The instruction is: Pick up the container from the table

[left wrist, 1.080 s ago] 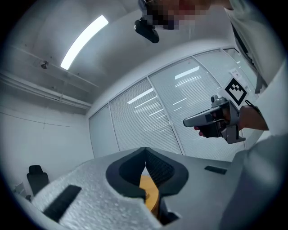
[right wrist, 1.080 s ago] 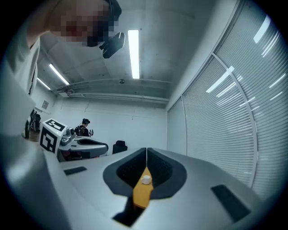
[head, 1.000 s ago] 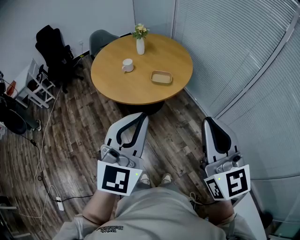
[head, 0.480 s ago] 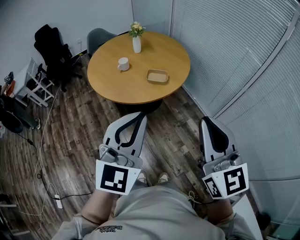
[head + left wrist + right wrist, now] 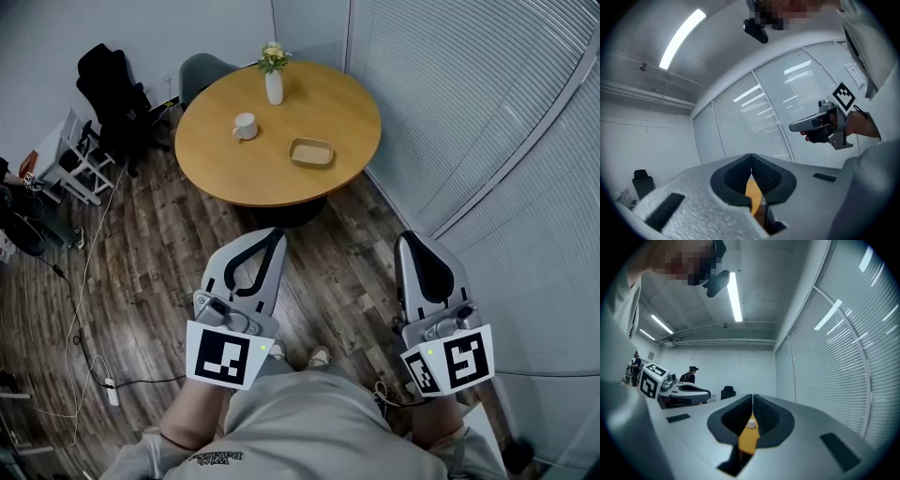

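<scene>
A shallow tan rectangular container (image 5: pixel 311 152) lies on the round wooden table (image 5: pixel 347 103), right of centre, far ahead of me. Near it stand a white mug (image 5: pixel 245 126) and a white vase with flowers (image 5: pixel 274 81). My left gripper (image 5: pixel 275 232) and right gripper (image 5: pixel 407 237) hang close to my body, well short of the table, both shut with nothing between the jaws. In the left gripper view the shut left gripper (image 5: pixel 751 156) shows a sliver of table through its gap. The right gripper (image 5: pixel 753 395) in its own view frames the table and the mug (image 5: pixel 751 424).
Dark wood floor lies between me and the table. A grey chair (image 5: pixel 202 74) stands behind the table, a black chair (image 5: pixel 112 94) at the left. Cables and a power strip (image 5: pixel 110 391) run along the floor at left. Blinds on a glass wall (image 5: pixel 487 122) close the right side.
The table has shifted slightly in the head view as I moved; both grippers sit a little lower in the frame. Both stay shut.
</scene>
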`<state>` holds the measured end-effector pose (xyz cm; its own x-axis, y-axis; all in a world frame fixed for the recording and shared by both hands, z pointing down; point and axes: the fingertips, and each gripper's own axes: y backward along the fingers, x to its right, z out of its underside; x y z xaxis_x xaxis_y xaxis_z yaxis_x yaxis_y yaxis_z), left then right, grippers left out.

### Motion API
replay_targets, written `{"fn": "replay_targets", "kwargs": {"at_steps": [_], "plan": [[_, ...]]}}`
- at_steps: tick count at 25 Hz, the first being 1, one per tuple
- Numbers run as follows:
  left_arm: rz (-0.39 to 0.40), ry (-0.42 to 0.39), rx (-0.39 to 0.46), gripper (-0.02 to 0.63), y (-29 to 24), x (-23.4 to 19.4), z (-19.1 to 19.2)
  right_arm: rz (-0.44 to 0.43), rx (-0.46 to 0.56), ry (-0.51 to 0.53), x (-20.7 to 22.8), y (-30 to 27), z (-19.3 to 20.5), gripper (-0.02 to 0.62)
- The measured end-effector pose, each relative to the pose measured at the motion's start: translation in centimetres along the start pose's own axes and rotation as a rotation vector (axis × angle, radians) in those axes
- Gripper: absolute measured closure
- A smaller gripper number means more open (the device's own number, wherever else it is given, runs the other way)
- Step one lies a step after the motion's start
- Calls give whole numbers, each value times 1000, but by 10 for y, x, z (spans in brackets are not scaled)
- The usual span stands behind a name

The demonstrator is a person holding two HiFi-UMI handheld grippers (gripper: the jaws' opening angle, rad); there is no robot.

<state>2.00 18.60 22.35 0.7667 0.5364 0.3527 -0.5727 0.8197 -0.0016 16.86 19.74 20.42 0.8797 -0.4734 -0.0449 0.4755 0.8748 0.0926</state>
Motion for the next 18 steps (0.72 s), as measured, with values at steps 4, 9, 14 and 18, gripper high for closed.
{"fn": "replay_targets", "kwargs": {"at_steps": [4,9,14,18], "plan": [[-10,8,-4,586,-3,12,-2,-22,9,3,7,3,-2,566],[-13,6,-9,586,-6,22,-5,-34,12,-6,13,10,1,566],[-23,8,-5,586,-7,19,-8,-39,27,-3,15,7,-2,566],[-21,-3,3,586,-10,17,-6,-46,26,-4,13,2,3,566]]}}
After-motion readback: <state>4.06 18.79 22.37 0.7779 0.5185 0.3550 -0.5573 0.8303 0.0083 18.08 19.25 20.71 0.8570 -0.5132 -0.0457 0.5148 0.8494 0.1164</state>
